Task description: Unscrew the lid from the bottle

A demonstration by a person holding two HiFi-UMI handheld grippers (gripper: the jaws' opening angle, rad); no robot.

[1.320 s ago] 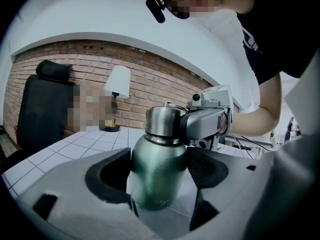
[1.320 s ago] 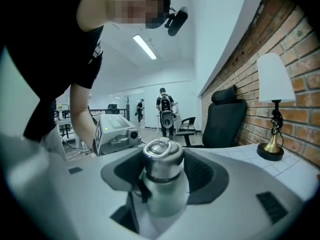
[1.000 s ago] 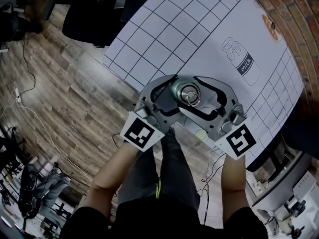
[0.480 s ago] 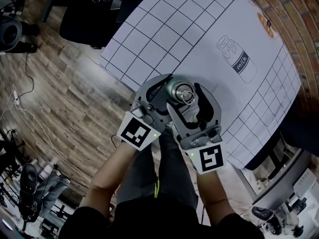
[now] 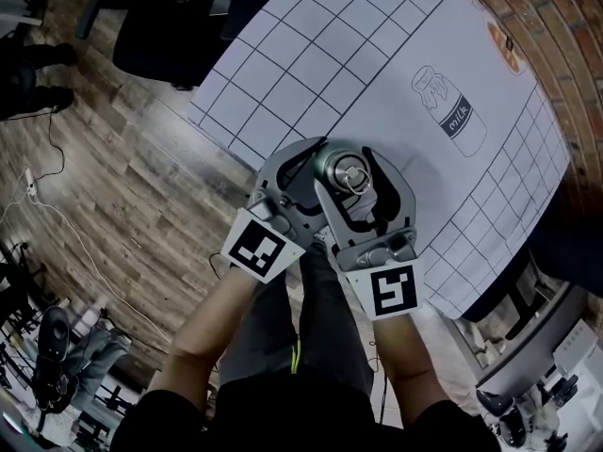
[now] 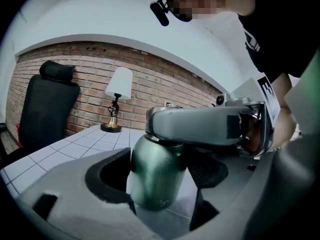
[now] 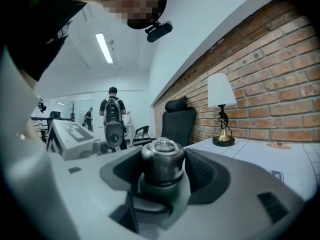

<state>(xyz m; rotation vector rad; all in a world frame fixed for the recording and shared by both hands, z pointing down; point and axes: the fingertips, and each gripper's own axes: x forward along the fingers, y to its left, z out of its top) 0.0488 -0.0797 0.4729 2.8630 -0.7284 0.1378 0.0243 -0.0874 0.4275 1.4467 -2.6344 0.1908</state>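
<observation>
A green metal bottle (image 6: 157, 176) stands upright on the gridded table (image 5: 311, 55), at the edge nearest the person and down-left of the milk drawing (image 5: 454, 116) printed on the cloth. The left gripper (image 5: 320, 169) reaches in from the side away from the milk drawing, its jaws closed around the bottle's body. Above it the right gripper (image 5: 356, 172) crosses over, its jaws clamped on the silvery lid (image 7: 161, 164), which sits on the bottle's neck. A lamp (image 7: 221, 109) stands well beyond the milk drawing, by the brick wall.
</observation>
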